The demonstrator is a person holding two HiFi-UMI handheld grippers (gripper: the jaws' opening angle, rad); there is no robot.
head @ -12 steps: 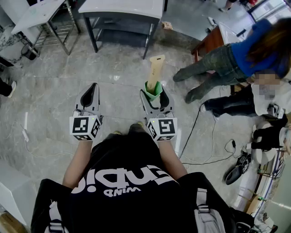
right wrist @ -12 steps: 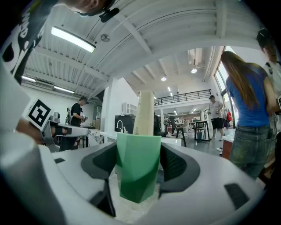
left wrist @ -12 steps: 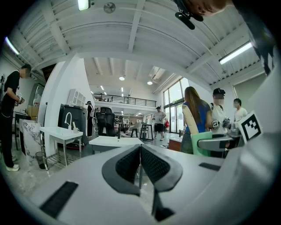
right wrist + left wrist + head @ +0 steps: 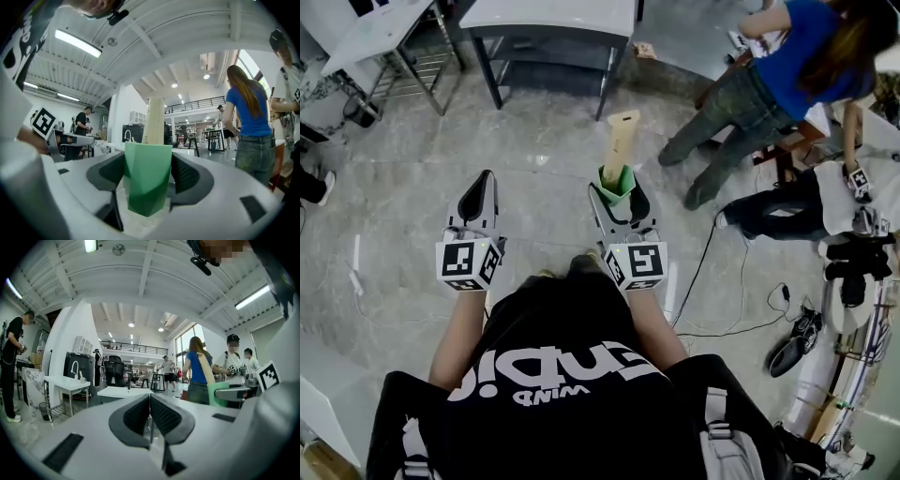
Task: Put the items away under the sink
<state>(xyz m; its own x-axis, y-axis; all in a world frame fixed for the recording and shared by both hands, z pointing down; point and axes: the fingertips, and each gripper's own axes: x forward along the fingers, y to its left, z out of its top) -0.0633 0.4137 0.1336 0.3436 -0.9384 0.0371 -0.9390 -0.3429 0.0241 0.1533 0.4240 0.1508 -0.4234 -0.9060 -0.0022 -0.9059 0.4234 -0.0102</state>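
Since the earlier frame the person in blue [image 4: 797, 56] has shifted from beside the tool's far end toward the table's right end and now leans away over a bench there, while both grippers have kept their places, the left gripper [image 4: 485, 183] drifting only a touch sideways. On the near side of the table [image 4: 553, 19], the right gripper [image 4: 619, 192] is clamped on the tool [image 4: 619, 141]. In the right gripper view its pads press both flanks of the tool's green faceted base [image 4: 147, 178], and the cream blade [image 4: 153, 119] runs on beyond the jaws. The tool's long axis lies along the gripper, level, green end toward the holder and blade end aimed at the table's right leg, leaning slightly right in the head view. Pale floor [image 4: 544, 141] lies between blade tip and table. The left gripper [image 4: 150, 401], held level beside the right and well apart from it, has its jaws pressed together and empty. A wire rack [image 4: 403, 56] stands left of the table. To the table's right and nearer the holder, cables [image 4: 712, 309] and a dark shoe [image 4: 787, 352] lie on the floor.
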